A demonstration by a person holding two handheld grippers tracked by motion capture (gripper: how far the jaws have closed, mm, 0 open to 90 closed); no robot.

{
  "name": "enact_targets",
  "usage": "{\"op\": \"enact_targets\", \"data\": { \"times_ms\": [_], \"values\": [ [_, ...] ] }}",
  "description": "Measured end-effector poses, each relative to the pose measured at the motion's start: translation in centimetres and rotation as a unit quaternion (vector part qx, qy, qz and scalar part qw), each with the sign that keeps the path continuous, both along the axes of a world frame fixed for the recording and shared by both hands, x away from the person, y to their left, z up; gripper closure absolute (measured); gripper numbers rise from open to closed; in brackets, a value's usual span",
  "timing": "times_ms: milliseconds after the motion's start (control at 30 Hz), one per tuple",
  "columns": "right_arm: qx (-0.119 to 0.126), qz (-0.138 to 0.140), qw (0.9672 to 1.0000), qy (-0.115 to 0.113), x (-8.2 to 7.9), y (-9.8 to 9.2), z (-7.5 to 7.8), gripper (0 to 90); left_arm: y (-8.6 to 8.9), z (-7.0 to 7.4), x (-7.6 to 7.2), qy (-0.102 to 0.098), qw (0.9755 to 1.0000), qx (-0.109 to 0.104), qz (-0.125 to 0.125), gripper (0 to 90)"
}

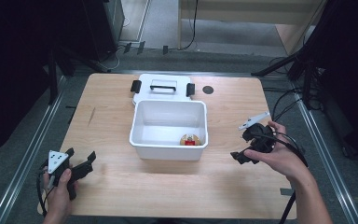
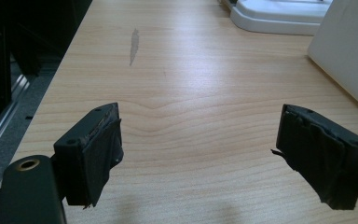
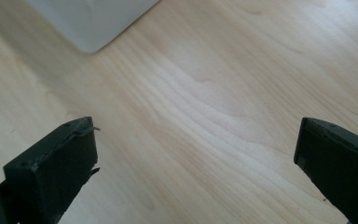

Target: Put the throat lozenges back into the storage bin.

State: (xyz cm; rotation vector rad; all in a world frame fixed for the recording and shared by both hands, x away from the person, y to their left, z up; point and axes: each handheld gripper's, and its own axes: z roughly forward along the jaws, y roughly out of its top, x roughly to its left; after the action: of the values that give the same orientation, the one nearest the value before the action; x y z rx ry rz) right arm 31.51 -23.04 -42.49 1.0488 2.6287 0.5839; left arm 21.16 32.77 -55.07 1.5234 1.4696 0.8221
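A white plastic bin (image 1: 142,135) stands open in the middle of the wooden table (image 1: 107,186). Inside it, near the front right corner, lies a small tan and red object (image 1: 190,140). The bin's white lid (image 1: 163,84), with a handle and two black latches, lies flat just behind the bin. My left gripper (image 1: 80,157) rests at the table's front left, open and holding nothing; its jaws stand wide apart over bare wood in the left gripper view (image 2: 198,154). My right gripper (image 1: 240,157) hovers right of the bin, also open and holding nothing (image 3: 196,163).
A small dark round mark (image 1: 208,89) sits on the table right of the lid. A grey streak (image 2: 134,44) marks the wood at the left. Black stands and cables line both sides of the table. The bin's corner (image 3: 91,21) is close ahead of my right gripper.
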Motion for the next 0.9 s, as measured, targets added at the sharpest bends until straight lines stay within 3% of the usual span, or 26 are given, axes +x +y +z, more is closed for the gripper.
{"op": "enact_targets", "data": {
  "times_ms": [133,300,533,767,833,900],
  "values": [
    [0.024,-0.028,0.9986,-0.039,-0.8,-0.9,-0.8,0.0,0.0,0.0,0.0,-0.001,1.0000,0.001,0.000,14.8],
    [0.054,-0.052,0.9941,-0.079,-1.9,-1.8,-1.9,0.0,0.0,0.0,0.0,-0.001,1.0000,0.000,0.000,14.7],
    [0.109,-0.090,0.9818,-0.126,-2.9,-3.1,-3.7,0.0,0.0,0.0,0.0,0.000,1.0000,0.000,0.000,14.8],
    [0.135,-0.112,0.9716,-0.159,-3.8,-3.8,-5.4,0.0,0.0,0.0,0.0,-0.001,1.0000,-0.001,0.002,14.8],
    [0.140,-0.125,0.9670,-0.172,-4.1,-4.2,-6.0,0.0,0.0,0.0,0.0,-0.001,1.0000,-0.002,0.002,14.8],
    [0.140,-0.129,0.9654,-0.179,-4.2,-4.4,-6.2,0.0,0.0,0.0,0.0,-0.001,1.0000,-0.003,0.003,14.8]
  ]
}}
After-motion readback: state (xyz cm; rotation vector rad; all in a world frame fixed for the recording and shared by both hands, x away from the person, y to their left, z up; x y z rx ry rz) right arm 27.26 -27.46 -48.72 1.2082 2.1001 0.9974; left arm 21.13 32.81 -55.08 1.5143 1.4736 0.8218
